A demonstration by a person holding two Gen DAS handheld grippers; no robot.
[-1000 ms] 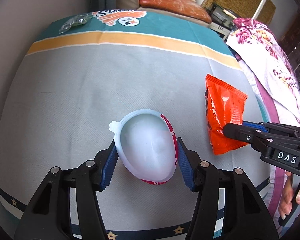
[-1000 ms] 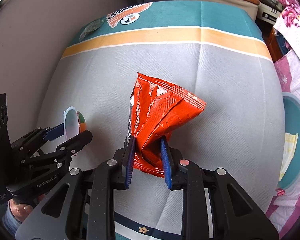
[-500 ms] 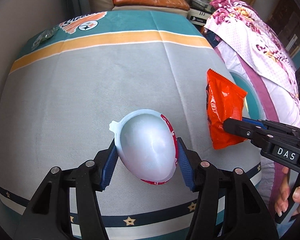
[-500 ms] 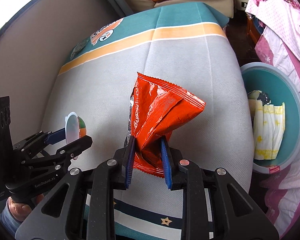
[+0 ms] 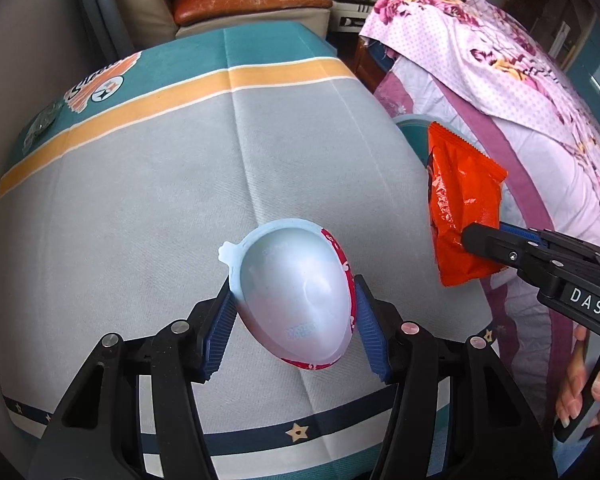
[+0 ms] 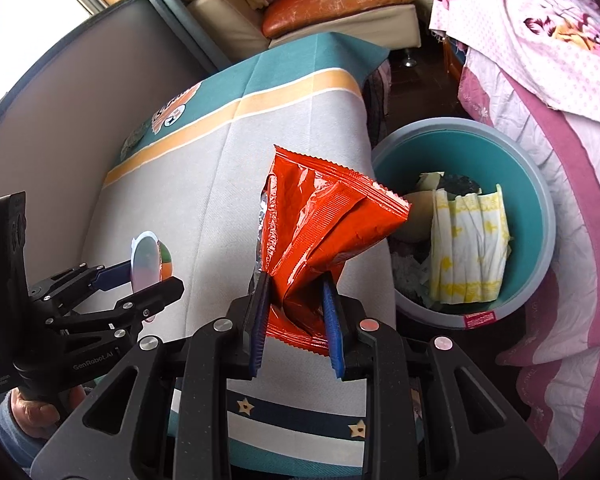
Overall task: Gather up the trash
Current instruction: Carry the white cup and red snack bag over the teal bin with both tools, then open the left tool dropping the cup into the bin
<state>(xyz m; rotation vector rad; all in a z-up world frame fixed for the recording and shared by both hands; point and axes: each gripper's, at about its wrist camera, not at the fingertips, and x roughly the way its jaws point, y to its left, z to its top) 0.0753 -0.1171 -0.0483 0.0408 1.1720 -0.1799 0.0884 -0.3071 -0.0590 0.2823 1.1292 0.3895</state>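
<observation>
My left gripper (image 5: 294,312) is shut on a white plastic cup with a red rim (image 5: 296,292), held above the cloth-covered table (image 5: 140,208). It also shows in the right wrist view (image 6: 150,260) at the left. My right gripper (image 6: 296,308) is shut on a crumpled orange snack bag (image 6: 320,232), held near the table's right edge; the bag also shows in the left wrist view (image 5: 460,208). A teal bin (image 6: 536,200) with paper trash inside stands on the floor to the right of the table, beyond the bag.
A small clear wrapper (image 5: 40,124) lies at the table's far left corner. A bed with a pink floral cover (image 6: 560,60) stands right of the bin. A sofa (image 6: 320,8) stands beyond the table.
Both grippers have moved right and lifted with their loads. The teal bin has come into the right wrist view, and the bag now hangs near the table's right edge.
</observation>
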